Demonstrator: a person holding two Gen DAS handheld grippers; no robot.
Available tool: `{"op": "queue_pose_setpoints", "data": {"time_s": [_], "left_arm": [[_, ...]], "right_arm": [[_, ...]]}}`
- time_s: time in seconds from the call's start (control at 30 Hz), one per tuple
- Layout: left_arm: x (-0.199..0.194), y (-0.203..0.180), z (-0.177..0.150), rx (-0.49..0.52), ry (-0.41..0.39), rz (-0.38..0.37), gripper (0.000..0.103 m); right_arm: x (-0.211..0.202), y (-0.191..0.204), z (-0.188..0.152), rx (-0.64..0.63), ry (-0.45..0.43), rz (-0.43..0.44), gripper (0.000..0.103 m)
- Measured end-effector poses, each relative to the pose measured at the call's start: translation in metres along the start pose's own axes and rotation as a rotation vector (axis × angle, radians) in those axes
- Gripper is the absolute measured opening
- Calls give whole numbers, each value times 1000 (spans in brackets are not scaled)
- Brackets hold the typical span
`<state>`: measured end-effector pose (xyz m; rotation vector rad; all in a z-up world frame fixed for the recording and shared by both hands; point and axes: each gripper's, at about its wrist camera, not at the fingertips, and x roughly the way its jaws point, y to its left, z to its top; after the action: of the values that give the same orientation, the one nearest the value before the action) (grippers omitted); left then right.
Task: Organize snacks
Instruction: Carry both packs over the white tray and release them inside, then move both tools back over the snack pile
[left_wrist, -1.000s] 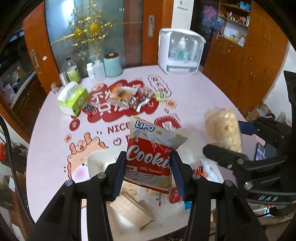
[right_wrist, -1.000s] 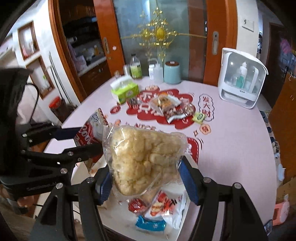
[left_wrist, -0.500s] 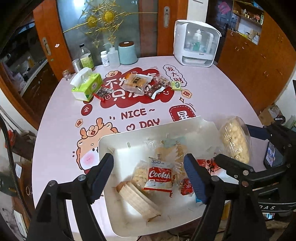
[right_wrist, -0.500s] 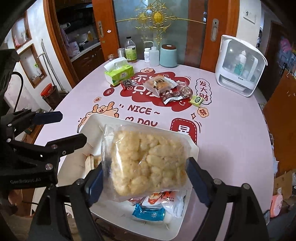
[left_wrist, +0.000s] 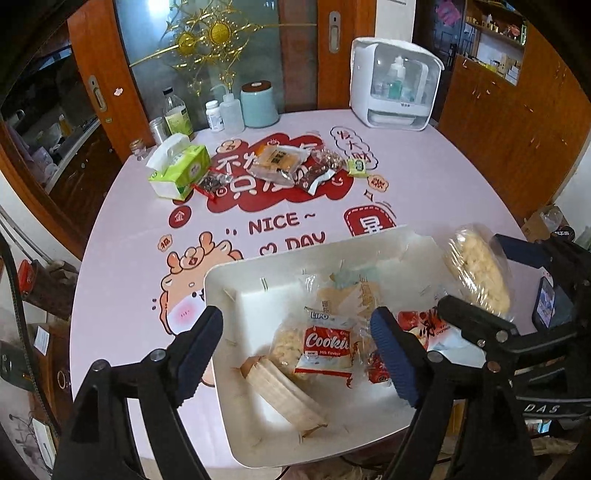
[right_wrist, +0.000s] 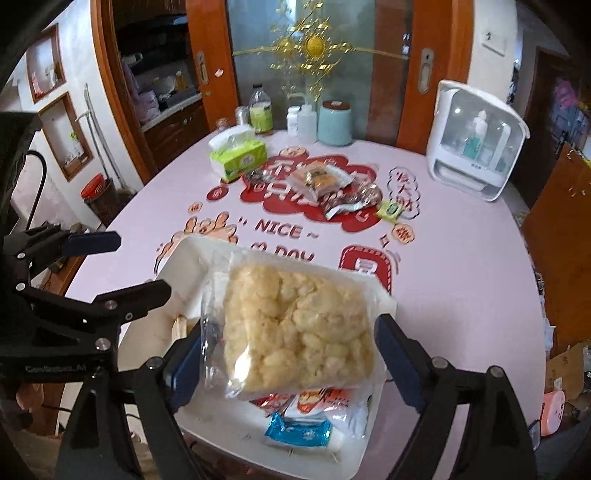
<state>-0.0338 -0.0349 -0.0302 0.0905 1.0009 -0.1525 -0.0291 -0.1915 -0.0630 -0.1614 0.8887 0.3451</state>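
White tray (left_wrist: 221, 280) at worktop (left_wrist: 122, 266) near edge, both claws opening.
Left claw (left_wrist: 295, 354) empty above cookie pack (left_wrist: 327, 345) in tray; puff bag (right_wrist: 295, 328) between right claw (right_wrist: 288, 354) pads, over tray.

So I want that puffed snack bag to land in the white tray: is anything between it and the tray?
Nothing visible blocks it. The puffed snack bag sits between the right gripper, whose jaws are opening, directly above the white tray; only snack packets already in the tray lie beneath.
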Motion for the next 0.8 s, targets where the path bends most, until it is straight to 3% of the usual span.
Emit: {"op": "queue_pose_setpoints", "data": {"time_s": [0.07, 0.23, 0.57, 0.8], "left_arm": [[-5, 1, 3, 3, -20, 1, 82], [-9, 3, 10, -6, -48, 3, 82], [-4, 11, 27, -3, -56, 13, 82], [-11, 17, 76, 63, -134, 34, 82]], "right_arm": [[-5, -3, 3, 5, -24, 1, 98], [-12, -8, 12, 11, -64, -6, 98], [2, -10, 27, 3, -52, -6, 98], [0, -19, 66, -50, -100, -68, 98]]}}
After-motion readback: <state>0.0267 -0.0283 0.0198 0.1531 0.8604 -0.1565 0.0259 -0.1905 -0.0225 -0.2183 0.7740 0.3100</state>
